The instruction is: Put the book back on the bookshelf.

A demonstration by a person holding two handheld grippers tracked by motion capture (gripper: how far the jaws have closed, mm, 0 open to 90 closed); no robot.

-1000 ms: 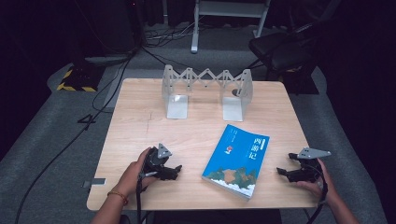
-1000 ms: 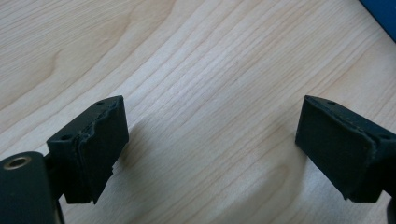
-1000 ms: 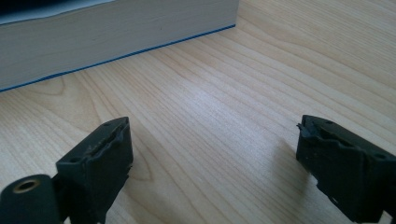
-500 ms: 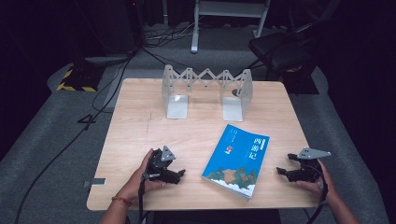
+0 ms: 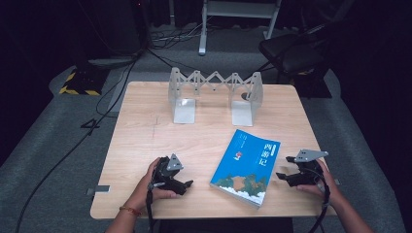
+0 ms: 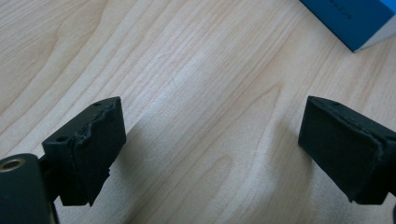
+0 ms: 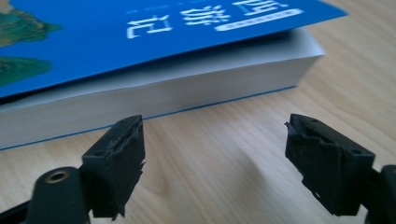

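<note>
Both claws sit low on the near part of the desk in the high view: the left claw near-left, the right claw near-right, each in a hand. Between them lies the blue book, flat, cover up, its long axis running from near-left to far-right, title end toward the far side. The right claw stands just beside the book's right long edge, not touching it. At the far side stands a grey folding book rack, well apart from the book, with bare wood between.

From the left gripper view, the left claw is spread wide over bare wood, holding nothing; a corner of the book shows at far right.

From the right gripper view, the right claw is spread, its jaws just having narrowed a little, nothing between them; the book lies close ahead, page edge facing it.
</note>
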